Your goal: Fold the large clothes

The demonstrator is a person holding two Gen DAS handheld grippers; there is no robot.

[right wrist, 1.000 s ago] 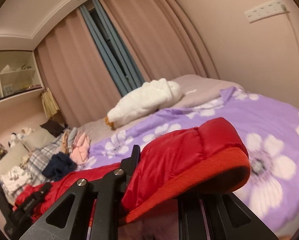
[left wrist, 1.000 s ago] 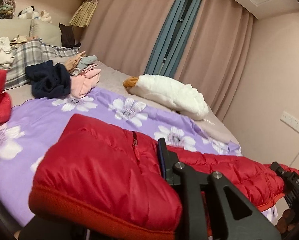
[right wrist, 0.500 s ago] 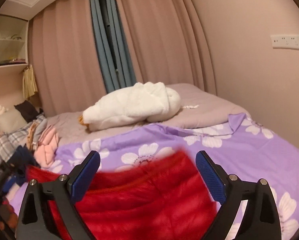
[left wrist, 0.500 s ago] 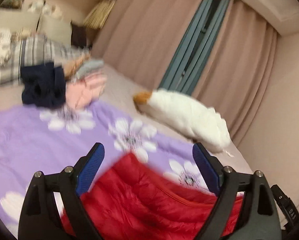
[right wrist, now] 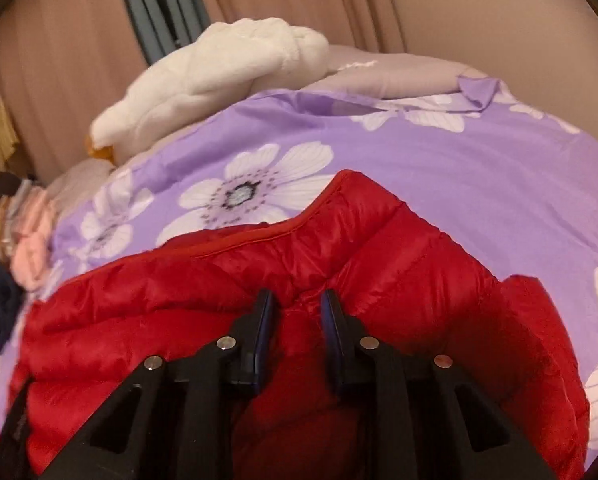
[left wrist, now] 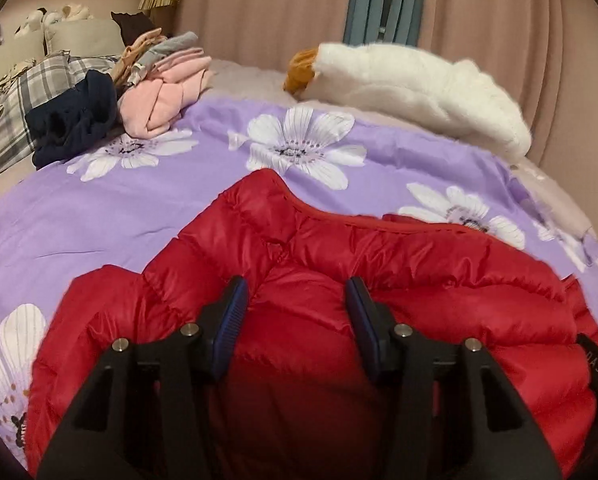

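Where the purple flower-print bedspread [left wrist: 99, 216] meets its near edge, a red quilted down jacket [left wrist: 419, 272] lies spread flat. Left gripper [left wrist: 293, 312]: jaws have just been closing, puffed fabric bulging between them, half spread, pads not clearly pressing. Right gripper [right wrist: 295, 316]: jaws likewise closing, narrower, around a fabric ridge; whether it is pinched cannot be told. Far edge: white plush goose [left wrist: 411, 80]; far left corner: pink folded clothes [left wrist: 163, 100].

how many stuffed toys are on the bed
1 for certain: the white plush goose lies at the bed's far side by the curtains. Small pale toys at the far-left headboard are too small to count.
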